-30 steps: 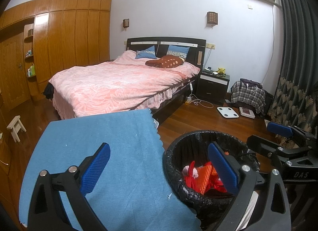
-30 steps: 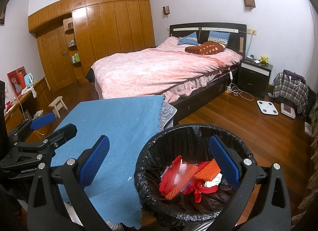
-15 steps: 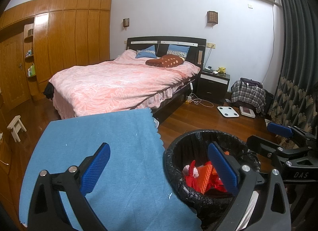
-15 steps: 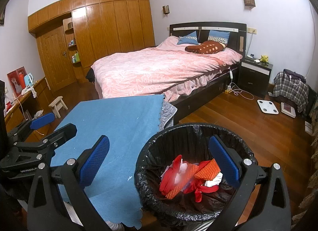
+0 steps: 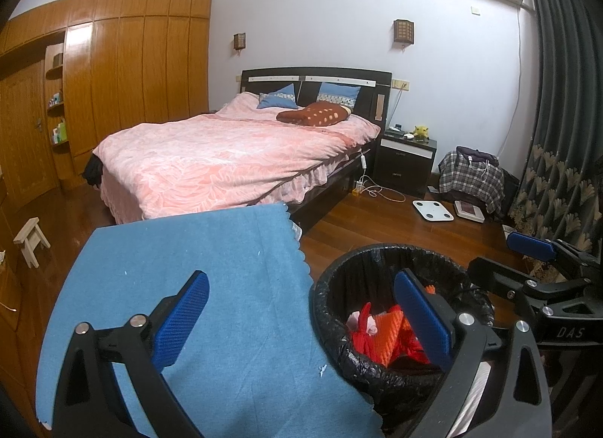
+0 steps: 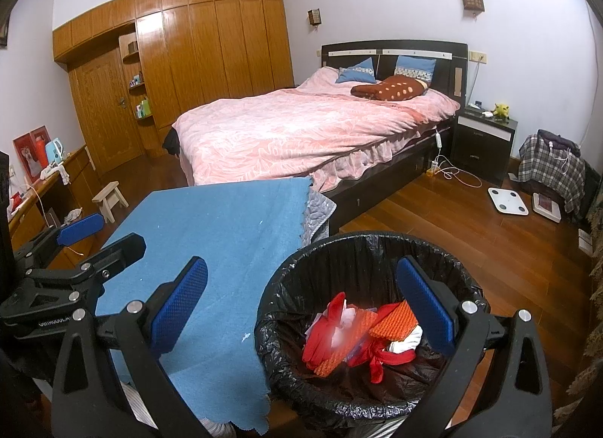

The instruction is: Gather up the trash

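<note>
- Standing wide apart, jaws of left gripper (image 5: 301,317) and right gripper (image 6: 301,304) hold nothing and touch nothing.
- Bin (image 6: 301,392), black-lined, stands beside the blue cloth (image 6: 211,249).
- Trash (image 6: 361,336), red, orange and white scraps, lies inside the bin.

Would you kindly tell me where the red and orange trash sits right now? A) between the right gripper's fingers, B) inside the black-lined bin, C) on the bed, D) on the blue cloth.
B: the red and orange trash lies in the bottom of the bin, while the blue cloth holds only tiny specks and both grippers are open and hold nothing.
</note>
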Motion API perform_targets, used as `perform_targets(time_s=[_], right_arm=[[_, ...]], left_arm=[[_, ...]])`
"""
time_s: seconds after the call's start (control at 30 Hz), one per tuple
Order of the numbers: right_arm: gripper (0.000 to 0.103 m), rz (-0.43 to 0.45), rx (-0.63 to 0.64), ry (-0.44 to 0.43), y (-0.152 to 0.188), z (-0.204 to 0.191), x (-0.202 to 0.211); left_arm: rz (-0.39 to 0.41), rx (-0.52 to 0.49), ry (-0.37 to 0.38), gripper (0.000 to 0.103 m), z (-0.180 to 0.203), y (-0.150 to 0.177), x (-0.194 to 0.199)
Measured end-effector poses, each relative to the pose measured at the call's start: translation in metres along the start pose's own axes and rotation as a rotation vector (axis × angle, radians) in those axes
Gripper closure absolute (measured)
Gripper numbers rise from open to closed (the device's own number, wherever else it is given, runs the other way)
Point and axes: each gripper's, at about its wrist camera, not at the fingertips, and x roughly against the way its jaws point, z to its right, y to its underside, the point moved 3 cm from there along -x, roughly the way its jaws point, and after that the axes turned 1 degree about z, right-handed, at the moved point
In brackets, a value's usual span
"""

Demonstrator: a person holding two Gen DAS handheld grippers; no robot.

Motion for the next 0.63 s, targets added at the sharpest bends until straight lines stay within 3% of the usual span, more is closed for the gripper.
perform_targets(time_s=[0.63], right_arm=[[0.005, -0.002, 0.000, 0.000, 0.000, -0.002, 0.001]], left_arm=[[-0.006, 0.004, 0.002, 0.006, -0.003, 0.010, -0.004]])
